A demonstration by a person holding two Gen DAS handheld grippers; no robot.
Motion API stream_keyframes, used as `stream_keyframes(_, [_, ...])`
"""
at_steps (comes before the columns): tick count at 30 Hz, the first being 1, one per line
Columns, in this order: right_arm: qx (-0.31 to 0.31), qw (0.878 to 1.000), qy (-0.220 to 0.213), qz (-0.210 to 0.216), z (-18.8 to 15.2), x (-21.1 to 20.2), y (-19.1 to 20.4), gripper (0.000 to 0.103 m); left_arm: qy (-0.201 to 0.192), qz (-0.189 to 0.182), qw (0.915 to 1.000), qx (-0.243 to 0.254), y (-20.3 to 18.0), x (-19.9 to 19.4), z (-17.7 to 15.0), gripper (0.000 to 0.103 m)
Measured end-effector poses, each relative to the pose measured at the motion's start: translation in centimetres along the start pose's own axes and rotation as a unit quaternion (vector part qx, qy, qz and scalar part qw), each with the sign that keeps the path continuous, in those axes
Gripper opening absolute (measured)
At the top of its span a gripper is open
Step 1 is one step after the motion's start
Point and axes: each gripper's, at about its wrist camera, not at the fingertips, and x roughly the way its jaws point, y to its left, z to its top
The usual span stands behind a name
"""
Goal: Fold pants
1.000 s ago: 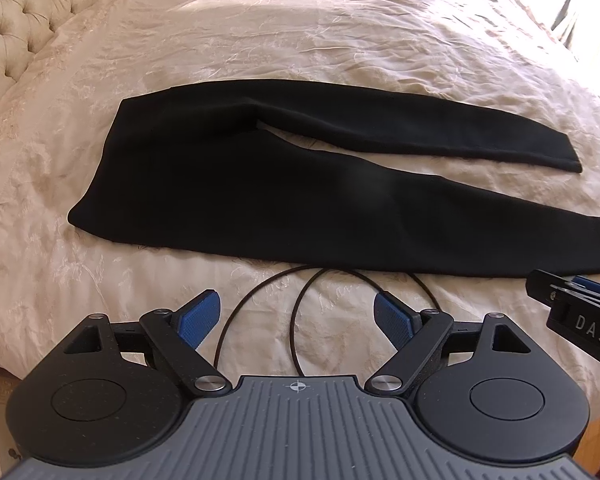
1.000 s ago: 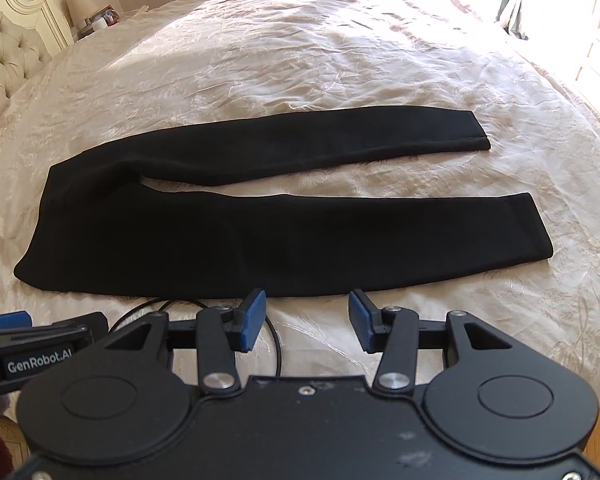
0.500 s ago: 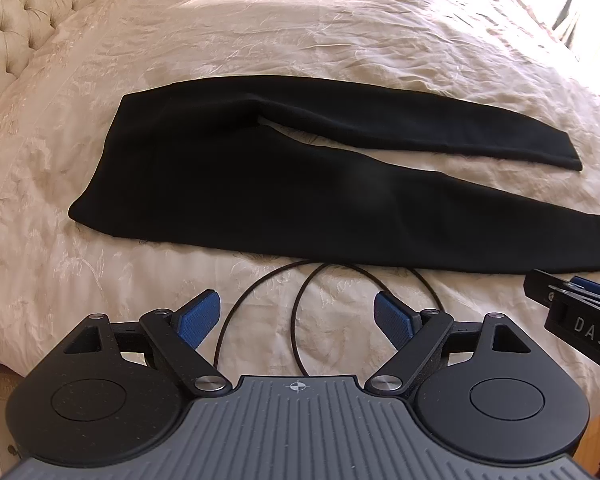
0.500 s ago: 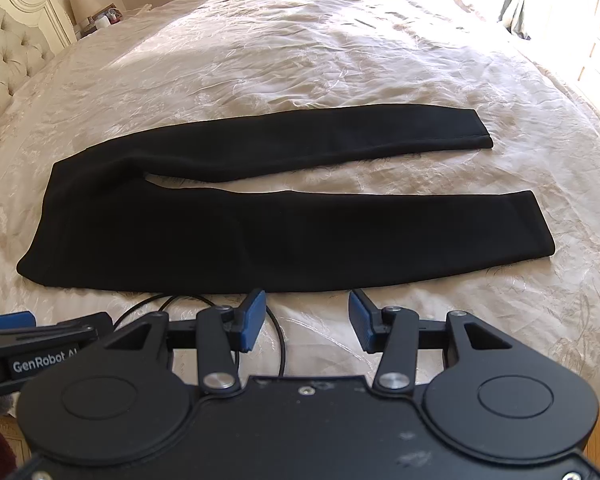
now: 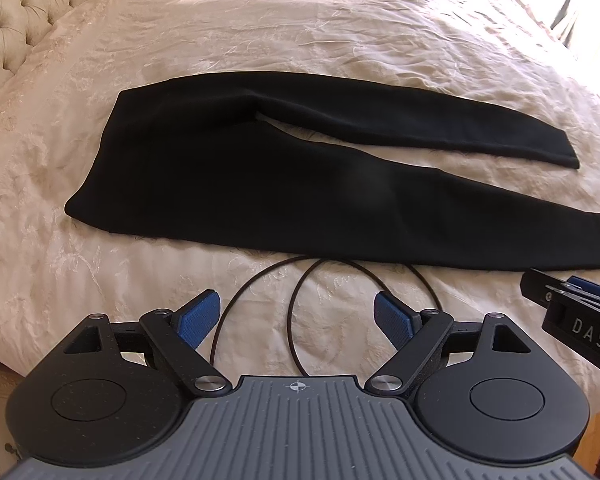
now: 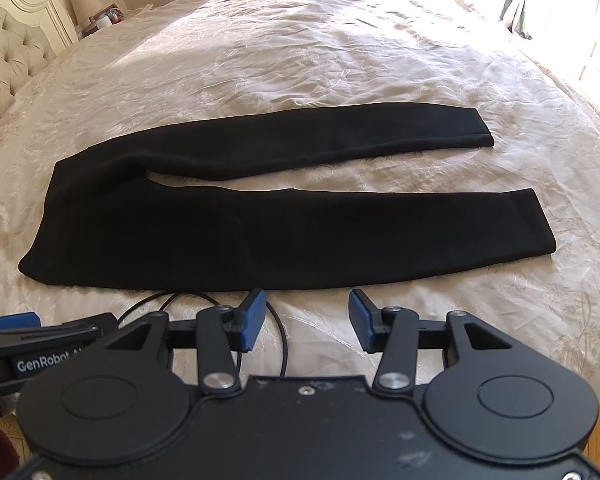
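The left wrist view is filled by a cream embroidered bedspread (image 5: pixel 300 32) on which a pair of black pants (image 5: pixel 260 184) is laid flat and unfolded, the waist end to the left and the two legs running to the right. The legs are parted from the crotch onward, so that a narrow wedge of bedspread is seen between them; the far leg ends short of the near leg's hem. The left gripper (image 5: pixel 296 316) is held above the near edge of the bed, just short of the pants, its blue pads (image 5: pixel 198 318) spread wide with nothing between them. A thin black cable (image 5: pixel 260 296) is looped on the bedspread between the pads and the near leg. At the right edge the side of the right gripper (image 5: pixel 572 320) is seen, marked "DAS". A tufted cream headboard (image 5: pixel 16 12) is seen at the far left. In the right wrist view the same pants (image 6: pixel 220 232) are seen, and the right gripper (image 6: pixel 306 318) is likewise released, its pads apart over bare bedspread close to the near leg. A bedside lamp (image 6: pixel 82 2) is visible at the far left.
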Motion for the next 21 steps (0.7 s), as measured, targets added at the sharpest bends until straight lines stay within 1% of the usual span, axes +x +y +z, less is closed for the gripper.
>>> stream_keyframes(21, [-0.014,1.0,0.006,0.007,-0.06,0.15,0.2,0.049,0.005,-0.01,0.9999,-0.009,0.23,0.11,-0.02,0.084])
